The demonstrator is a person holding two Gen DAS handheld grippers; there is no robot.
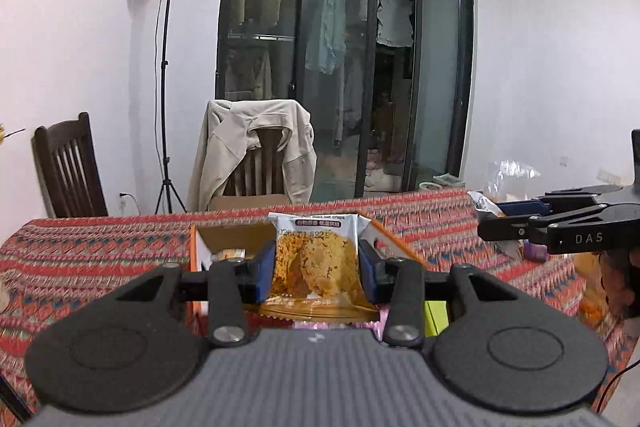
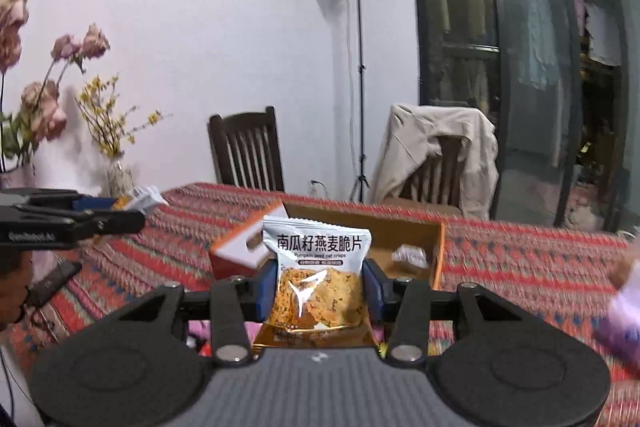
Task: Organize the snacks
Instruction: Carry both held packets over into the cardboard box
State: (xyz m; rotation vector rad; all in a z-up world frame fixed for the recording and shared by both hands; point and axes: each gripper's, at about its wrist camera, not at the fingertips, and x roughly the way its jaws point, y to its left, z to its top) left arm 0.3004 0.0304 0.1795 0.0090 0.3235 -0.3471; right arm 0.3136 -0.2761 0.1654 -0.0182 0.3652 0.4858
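White walls (image 1: 540, 47). Dark-framed sliding glass doors (image 1: 344, 67) on the far wall, a ceiling light reflected in the glass, clothes hanging behind. Light stand (image 1: 166, 67) with a round lamp head near the doors. Two dark wooden chairs (image 2: 246, 151) beyond the worktop's far edge, one with a beige jacket (image 1: 256, 147) draped over it. Worktop (image 1: 100, 247) under a red patterned cloth. Vases of dried flowers (image 2: 100, 107) at its left edge.

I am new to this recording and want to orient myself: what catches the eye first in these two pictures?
Each tool grips a snack packet: the left tool holds an oat crisp packet, and the right tool holds a second packet. Just behind them, an open cardboard box sits on the red patterned tablecloth.
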